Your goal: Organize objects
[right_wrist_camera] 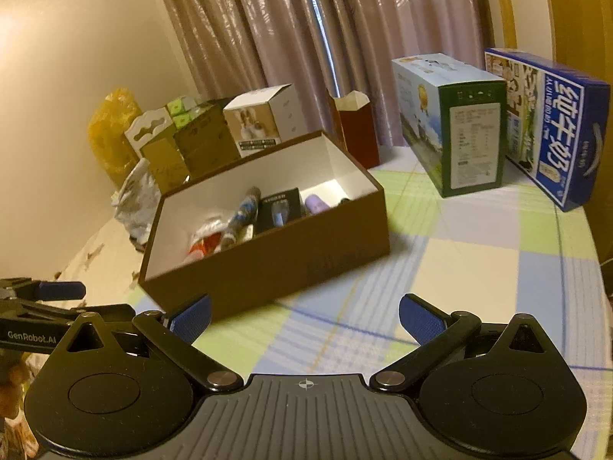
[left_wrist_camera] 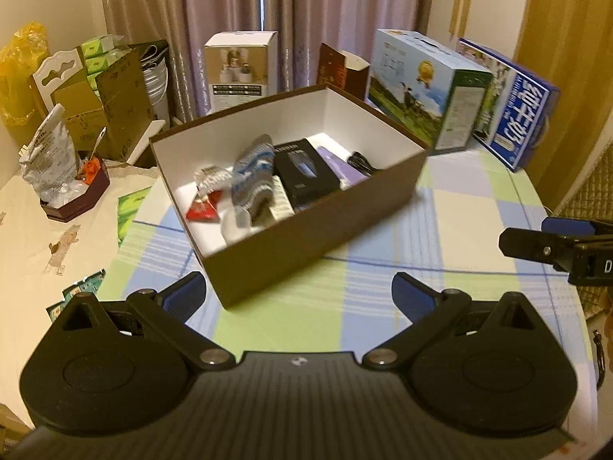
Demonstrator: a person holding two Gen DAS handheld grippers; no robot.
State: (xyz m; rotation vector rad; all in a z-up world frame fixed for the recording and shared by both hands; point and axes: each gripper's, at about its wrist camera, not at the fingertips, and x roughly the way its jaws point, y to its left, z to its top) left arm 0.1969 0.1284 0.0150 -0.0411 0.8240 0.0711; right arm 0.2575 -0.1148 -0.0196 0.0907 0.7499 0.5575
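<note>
While both tools hang above the checked tablecloth (left_wrist_camera: 383, 291) with nothing between their pads, the sorting looks close to done. From its own camera the left gripper (left_wrist_camera: 299, 295) has its blue-padded fingers spread wide and empty, and the right gripper (right_wrist_camera: 304, 318) shows the same wide, empty spread in its view. At twelve o'clock from each, just beyond the fingertips, stands the brown box (left_wrist_camera: 306, 230), open-topped, its near corner turned toward the left tool. Inside it lie a red and white packet (left_wrist_camera: 205, 201) at the nine o'clock end, a rolled striped sock (left_wrist_camera: 253, 176) beside it, a black carton (left_wrist_camera: 304, 172) in the middle, then a purple item (left_wrist_camera: 341, 165) and a dark cable (left_wrist_camera: 362, 163) toward three o'clock. No loose item shows on the cloth around the box, so by my reading the gathering is finished; what may remain is a lid or a final tidy, though no lid is visible. Farther out, at one to two o'clock, two milk cartons (left_wrist_camera: 429, 88) stand against the curtain, and clutter fills ten o'clock.
</note>
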